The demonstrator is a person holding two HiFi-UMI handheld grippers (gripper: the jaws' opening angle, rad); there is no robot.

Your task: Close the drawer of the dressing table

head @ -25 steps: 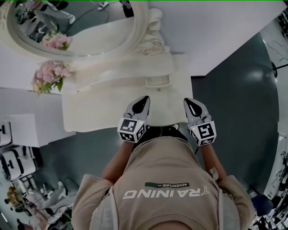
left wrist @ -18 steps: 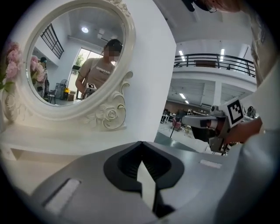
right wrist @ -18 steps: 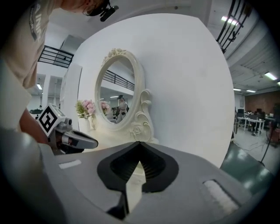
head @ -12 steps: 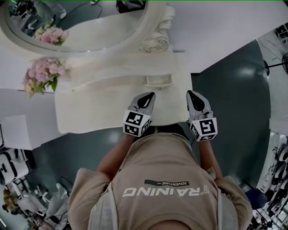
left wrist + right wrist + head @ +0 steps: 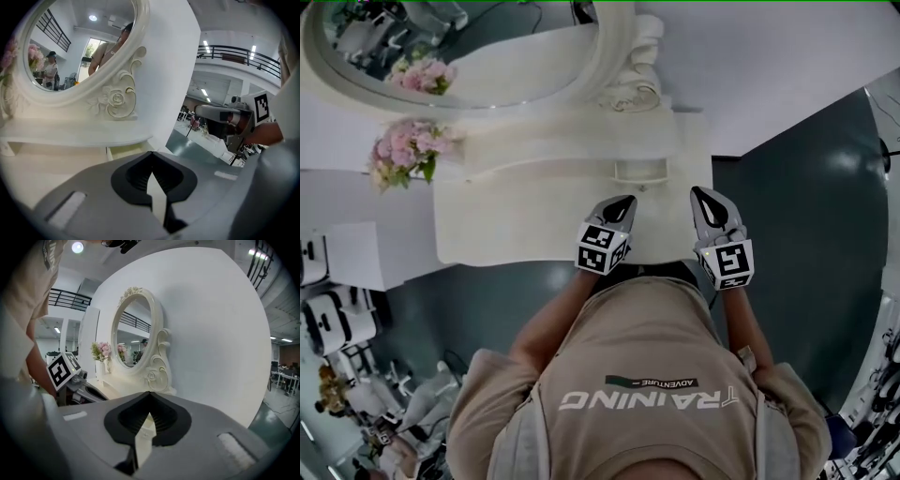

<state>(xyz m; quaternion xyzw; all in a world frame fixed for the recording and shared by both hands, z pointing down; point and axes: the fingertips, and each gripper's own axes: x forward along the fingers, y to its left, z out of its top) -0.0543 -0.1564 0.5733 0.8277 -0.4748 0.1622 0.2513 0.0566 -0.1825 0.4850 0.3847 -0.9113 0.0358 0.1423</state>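
The white dressing table (image 5: 516, 220) stands against the wall under an oval mirror (image 5: 506, 66). A small drawer (image 5: 637, 172) in its raised back shelf sticks out open; in the left gripper view the drawer (image 5: 127, 150) shows as a cream box just past the jaws. My left gripper (image 5: 624, 202) hovers over the tabletop just in front of the drawer, shut and empty (image 5: 151, 153). My right gripper (image 5: 703, 193) is shut too (image 5: 149, 393), holding nothing, over the table's right end beside the drawer.
A vase of pink flowers (image 5: 408, 150) stands at the table's left end. The carved mirror frame (image 5: 117, 101) rises behind the shelf. Dark green floor (image 5: 797, 234) lies to the right, with white furniture (image 5: 342, 253) to the left.
My left gripper has moved right and forward, closer to the open drawer. The right gripper has hardly moved relative to the table.
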